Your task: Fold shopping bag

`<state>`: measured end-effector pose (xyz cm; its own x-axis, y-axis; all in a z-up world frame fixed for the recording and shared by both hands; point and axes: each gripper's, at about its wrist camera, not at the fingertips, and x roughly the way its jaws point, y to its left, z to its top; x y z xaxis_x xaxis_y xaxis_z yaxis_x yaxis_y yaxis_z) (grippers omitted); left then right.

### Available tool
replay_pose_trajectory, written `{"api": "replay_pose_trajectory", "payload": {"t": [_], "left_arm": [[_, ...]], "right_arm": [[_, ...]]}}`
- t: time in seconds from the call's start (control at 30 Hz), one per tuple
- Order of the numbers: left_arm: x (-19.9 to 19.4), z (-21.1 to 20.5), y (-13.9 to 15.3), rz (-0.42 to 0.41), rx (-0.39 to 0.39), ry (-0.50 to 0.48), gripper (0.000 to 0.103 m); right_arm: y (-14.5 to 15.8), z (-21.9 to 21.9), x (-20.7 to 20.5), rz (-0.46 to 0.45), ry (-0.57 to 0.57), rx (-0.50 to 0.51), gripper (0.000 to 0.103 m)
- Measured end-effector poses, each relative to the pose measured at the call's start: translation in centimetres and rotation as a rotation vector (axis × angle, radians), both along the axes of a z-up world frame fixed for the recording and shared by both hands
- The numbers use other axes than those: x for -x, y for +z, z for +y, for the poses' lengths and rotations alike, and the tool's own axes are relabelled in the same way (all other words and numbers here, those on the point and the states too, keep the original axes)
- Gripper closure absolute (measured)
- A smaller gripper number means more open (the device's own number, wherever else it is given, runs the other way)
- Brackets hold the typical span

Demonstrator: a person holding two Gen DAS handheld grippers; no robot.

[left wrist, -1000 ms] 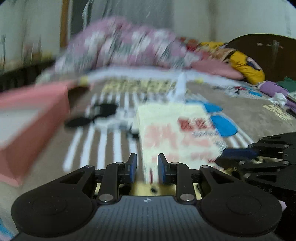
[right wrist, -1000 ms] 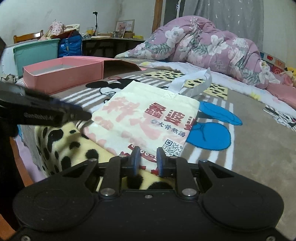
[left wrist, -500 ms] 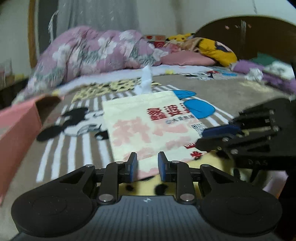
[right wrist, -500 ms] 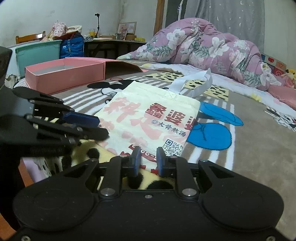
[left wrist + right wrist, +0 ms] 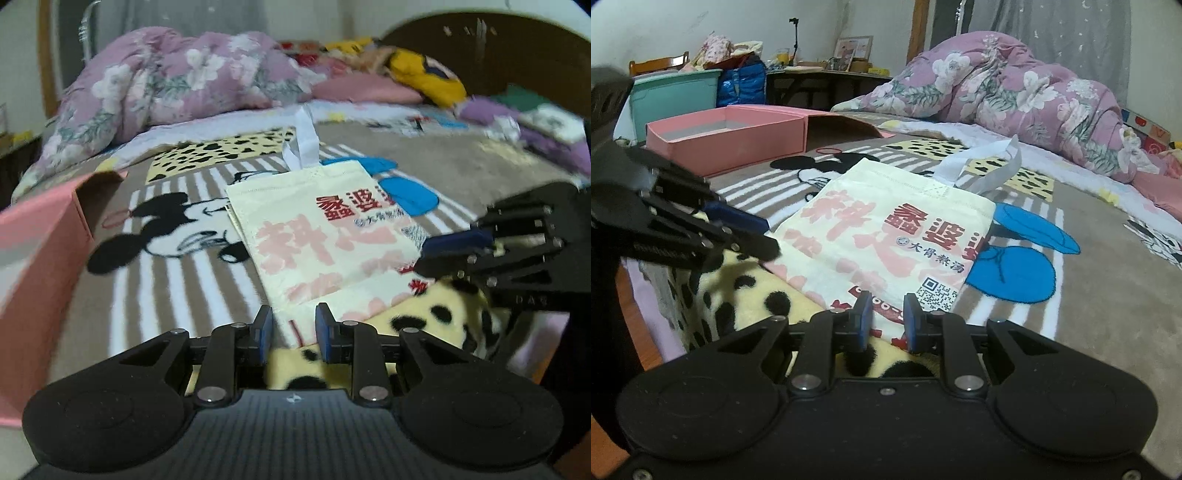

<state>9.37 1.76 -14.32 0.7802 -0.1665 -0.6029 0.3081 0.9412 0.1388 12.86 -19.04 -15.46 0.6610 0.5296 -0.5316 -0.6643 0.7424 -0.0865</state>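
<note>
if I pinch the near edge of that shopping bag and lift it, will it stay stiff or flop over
The shopping bag will probably flop: it lies flat and thin, following the blanket beneath. It looks like light fabric, so it should lift easily. Its handles curl loosely and would likely dangle.

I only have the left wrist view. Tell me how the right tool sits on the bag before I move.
Observer: The right tool has its jaws slightly apart over the shopping bag's near edge, just left of the printed QR code.
Operator: Describe the handle.
Observer: The white handle forms an open loop standing up at the bag's far edge.
Operator: Report what's behind the pink box.
Observer: A teal bin stands behind the pink box.
</note>
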Motion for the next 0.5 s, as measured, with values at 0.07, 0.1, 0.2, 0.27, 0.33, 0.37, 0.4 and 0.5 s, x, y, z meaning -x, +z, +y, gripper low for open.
{"api": "replay_pose_trajectory", "payload": {"t": [0.07, 0.1, 0.2, 0.27, 0.33, 0.37, 0.4, 0.5], "left_arm": [[0.8, -0.4, 0.2, -0.041, -0.091, -0.058, 0.078], [1.2, -0.7, 0.2, -0.065, -0.139, -0.093, 0.078], [2.4, -1.5, 0.2, -0.131, -0.279, -0.201, 0.078], [2.8, -2.4, -0.5, -0.156, -0.395, -0.298, 0.078], [2.9, -3.3, -1.4, -0.163, -0.521, -0.39, 0.078], [2.9, -3.7, -1.9, -0.163, -0.583, -0.437, 0.079], [2.9, -4.1, -2.3, -0.166, -0.638, -0.479, 0.079], [2.6, -4.6, -2.8, -0.173, -0.729, -0.566, 0.08]], "right_arm": [[0.0, 0.0, 0.0, -0.001, 0.006, 0.005, 0.087], [0.0, 0.0, 0.1, -0.002, 0.007, 0.005, 0.087], [0.0, 0.0, 0.2, 0.007, 0.009, 0.002, 0.087], [0.0, 0.0, 0.1, 0.015, 0.013, -0.001, 0.087], [0.0, -0.1, -0.1, 0.024, 0.019, -0.004, 0.087], [0.1, -0.1, -0.1, 0.027, 0.024, -0.001, 0.087], [0.1, -0.1, -0.2, 0.03, 0.03, 0.001, 0.087], [0.3, -0.2, -0.4, 0.039, 0.053, 0.011, 0.086]]}}
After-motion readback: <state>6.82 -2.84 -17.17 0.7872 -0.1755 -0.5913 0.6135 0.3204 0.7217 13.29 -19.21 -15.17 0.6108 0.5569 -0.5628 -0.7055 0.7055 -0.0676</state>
